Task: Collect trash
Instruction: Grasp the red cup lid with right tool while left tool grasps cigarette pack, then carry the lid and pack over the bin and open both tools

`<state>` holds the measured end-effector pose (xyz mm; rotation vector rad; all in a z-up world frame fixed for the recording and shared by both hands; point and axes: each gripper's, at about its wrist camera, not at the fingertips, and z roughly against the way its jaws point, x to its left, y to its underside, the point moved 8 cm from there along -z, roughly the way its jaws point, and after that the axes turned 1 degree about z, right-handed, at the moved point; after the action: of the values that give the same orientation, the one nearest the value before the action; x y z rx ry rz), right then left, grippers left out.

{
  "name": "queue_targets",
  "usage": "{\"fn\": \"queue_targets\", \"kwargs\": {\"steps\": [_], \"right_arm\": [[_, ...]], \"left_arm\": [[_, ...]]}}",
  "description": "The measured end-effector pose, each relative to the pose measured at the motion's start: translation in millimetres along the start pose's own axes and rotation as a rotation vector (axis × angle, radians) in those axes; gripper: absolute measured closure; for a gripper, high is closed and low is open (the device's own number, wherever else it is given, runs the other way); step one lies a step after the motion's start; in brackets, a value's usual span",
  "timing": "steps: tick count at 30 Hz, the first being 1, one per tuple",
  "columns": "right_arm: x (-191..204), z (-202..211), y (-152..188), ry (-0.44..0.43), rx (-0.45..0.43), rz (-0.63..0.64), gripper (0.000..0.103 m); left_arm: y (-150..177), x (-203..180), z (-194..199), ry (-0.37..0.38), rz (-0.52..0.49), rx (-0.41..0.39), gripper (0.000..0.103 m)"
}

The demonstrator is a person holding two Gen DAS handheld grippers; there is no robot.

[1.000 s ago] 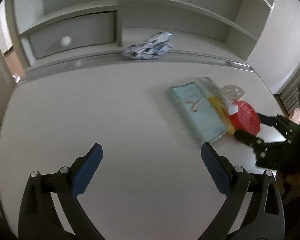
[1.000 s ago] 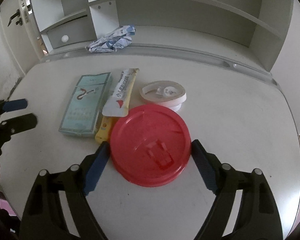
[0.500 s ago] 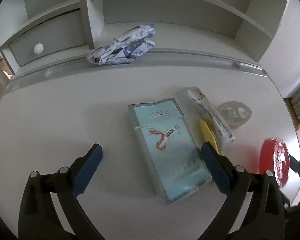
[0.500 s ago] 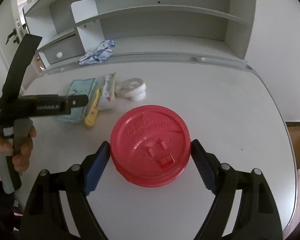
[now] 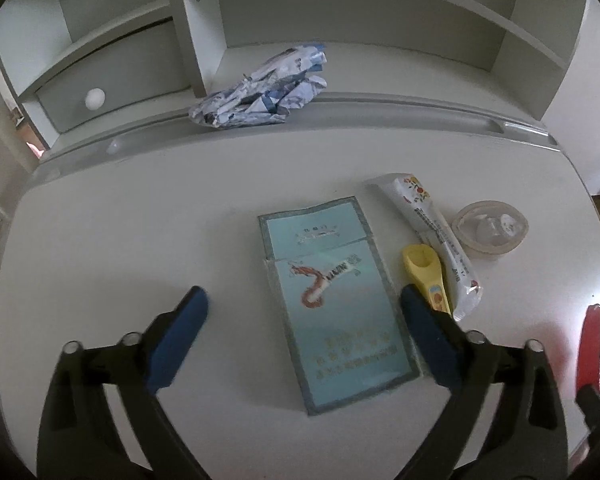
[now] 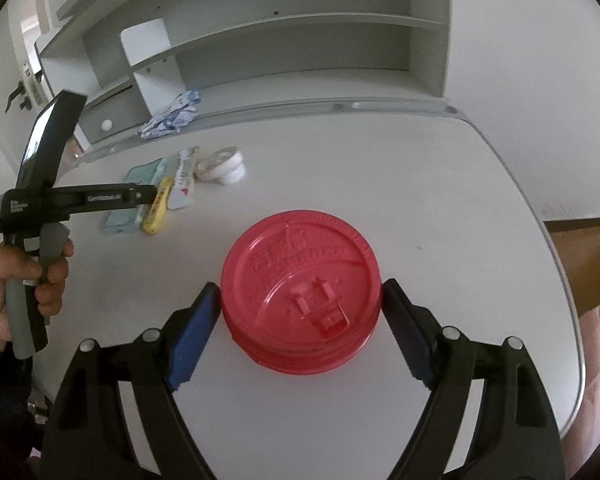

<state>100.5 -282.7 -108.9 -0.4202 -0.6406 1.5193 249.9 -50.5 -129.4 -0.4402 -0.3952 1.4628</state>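
Little could be read. The light blue cigarette carton (image 5: 336,300) bore a red dragon emblem and rows of print too blurred to make out. The white sachet (image 5: 436,236) carried small illegible lines. The red cup lid (image 6: 302,292) had raised lettering, unreadable; white lettering on the left gripper's bar was also unclear.

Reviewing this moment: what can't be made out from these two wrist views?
- Red lid, left wrist view: cut off by the frame edge, blurred.
- Cigarette pack, right wrist view: partly hidden behind the left gripper.
- Small print on the cigarette pack, left wrist view: too blurred to read.
- Drawer contents: closed front hides them.
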Motion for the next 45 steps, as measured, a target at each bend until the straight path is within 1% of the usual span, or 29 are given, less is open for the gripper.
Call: {"fn": "queue_targets", "kwargs": {"steps": [1,2,4,5,7,9,10,12,15,18,20,23,26,29,32,34,38,39,43,45], "right_arm": [[-4.7,3.6,1.7,0.003,-0.004,-0.009,0.024],[-10.2,8.1,3.7,0.008,-0.009,-0.021,0.024],[-22.1,17.5,7.8,0.019,-0.019,-0.047,0.024],[-27.1,21.8,9.2,0.025,-0.023,-0.058,0.024],[-42.1,34.9,13.5,0.045,-0.039,-0.086,0.024],[-57.4,47.0,18.3,0.07,-0.053,-0.113,0.024],[-68.2,53.9,22.8,0.087,-0.061,-0.135,0.024],[-94.2,68.3,34.2,0.128,-0.076,-0.191,0.024],[-138.0,92.8,60.7,0.203,-0.092,-0.289,0.024],[-182.8,118.6,95.7,0.287,-0.101,-0.398,0.024],[-212.4,136.1,123.7,0.339,-0.104,-0.475,0.024],[-249.6,155.5,167.0,0.408,-0.097,-0.577,0.024],[-281.3,166.7,213.0,0.457,-0.075,-0.682,0.024],[-305.7,168.0,256.1,0.485,-0.044,-0.775,0.023],[-323.2,160.6,291.6,0.488,-0.005,-0.845,0.024],[-331.5,152.3,309.2,0.486,0.026,-0.876,0.024],[-342.1,133.3,336.5,0.467,0.093,-0.919,0.023],[-344.8,130.3,341.1,0.462,0.105,-0.927,0.024],[-353.3,114.2,360.6,0.44,0.165,-0.954,0.024],[-354.7,110.3,367.1,0.437,0.183,-0.963,0.023]], "left_arm": [[-1.3,2.1,5.1,-0.012,-0.005,-0.024,0.044],[-1.8,3.7,7.4,-0.012,-0.002,-0.026,0.044],[-3.9,-1.1,9.6,0.037,0.012,-0.019,0.045],[-5.4,-1.1,13.1,0.034,0.009,-0.027,0.045],[-10.9,-6.2,27.0,0.035,0.002,-0.068,0.045],[-14.3,-19.8,40.2,0.071,-0.012,-0.092,0.045],[-15.1,-34.0,49.2,0.103,-0.035,-0.107,0.045],[-13.9,-67.8,65.6,0.161,-0.1,-0.135,0.045],[-0.1,-141.6,87.4,0.283,-0.225,-0.162,0.045],[24.4,-222.3,105.5,0.407,-0.371,-0.177,0.045],[48.5,-278.1,114.8,0.492,-0.471,-0.173,0.045],[90.8,-349.6,124.2,0.618,-0.595,-0.134,0.045],[137.8,-407.1,130.2,0.697,-0.716,-0.103,0.045],[180.6,-447.7,134.8,0.757,-0.818,-0.082,0.045],[216.9,-479.3,127.7,0.795,-0.901,-0.048,0.045],[234.8,-494.3,116.1,0.8,-0.945,-0.029,0.045],[265.1,-518.9,83.7,0.783,-0.992,0.045,0.044],[273.9,-521.5,78.9,0.778,-1.0,0.057,0.044],[297.4,-537.2,39.6,0.739,-1.041,0.125,0.045],[308.4,-538.1,31.6,0.727,-1.05,0.146,0.044]]}}
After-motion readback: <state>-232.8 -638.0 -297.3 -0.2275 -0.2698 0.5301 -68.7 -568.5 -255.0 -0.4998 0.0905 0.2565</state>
